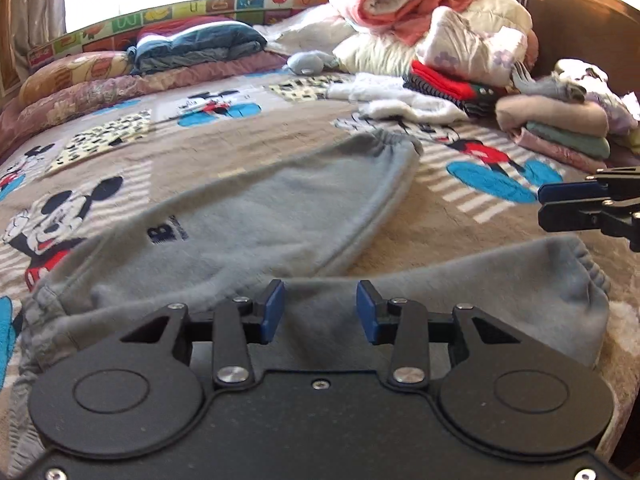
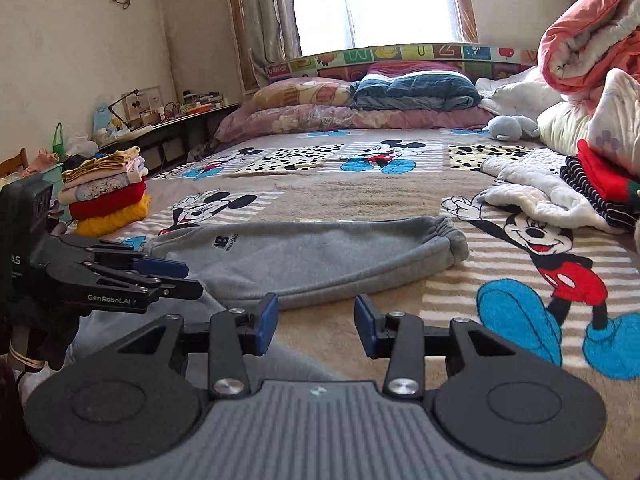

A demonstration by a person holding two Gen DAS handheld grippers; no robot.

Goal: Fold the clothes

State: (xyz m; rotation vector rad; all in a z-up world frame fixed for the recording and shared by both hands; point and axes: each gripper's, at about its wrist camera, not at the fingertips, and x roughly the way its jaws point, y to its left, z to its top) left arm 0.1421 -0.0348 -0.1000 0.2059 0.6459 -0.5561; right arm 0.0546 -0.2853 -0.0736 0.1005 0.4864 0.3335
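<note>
Left claw (image 1: 320,307) stood with its blue pads (image 1: 273,311) set well apart, nothing between them; it hovered low over the crotch of the grey sweatpants (image 1: 280,216). Right claw (image 2: 316,318) likewise wide open and empty, its pads (image 2: 266,320) over bare blanket just short of the far trouser leg. From the left wrist view the right claw (image 1: 560,208) entered at the right edge, above the near leg's cuff. From the right wrist view the left claw (image 2: 176,278) showed side-on at the left, over the waist end.

Sweatpants lay flat on the Mickey Mouse blanket (image 2: 540,248) covering the bed, legs spread in a V, elastic cuffs toward the right, a small dark logo (image 1: 166,234) on the far leg.

Beyond: folded clothes stack (image 1: 560,128) on the right side, a white garment (image 2: 532,196) loose beside a red-and-striped pile (image 2: 596,184). A second folded stack (image 2: 108,196) sat at the bed's left edge. Pillows (image 2: 304,110) and a grey plush toy (image 2: 508,126), possibly a dolphin, lay at the head by the window.
</note>
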